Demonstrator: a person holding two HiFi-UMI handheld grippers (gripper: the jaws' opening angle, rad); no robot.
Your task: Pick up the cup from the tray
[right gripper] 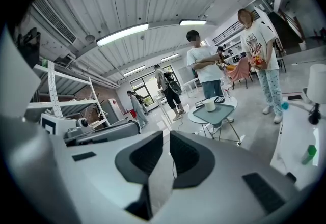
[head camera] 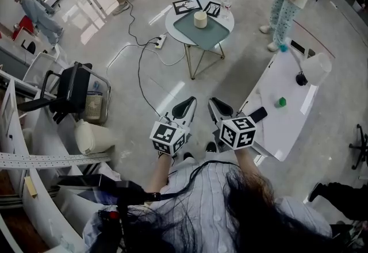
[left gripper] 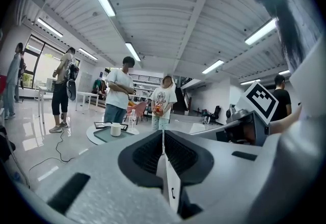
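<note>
Cup (head camera: pixel 200 19) stands on the green tray (head camera: pixel 213 33) on the round tabletop (head camera: pixel 171 26), well apart from the left gripper (head camera: pixel 185 109) and right gripper (head camera: pixel 219 109). Both sets of fingers are pressed together, empty. If they reach it shut, they could bump it over. The floor cable (head camera: pixel 138 76) could trip feet.

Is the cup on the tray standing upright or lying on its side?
Upright. The cup stands on its base on the tray; the head view shows its round top facing up.
</note>
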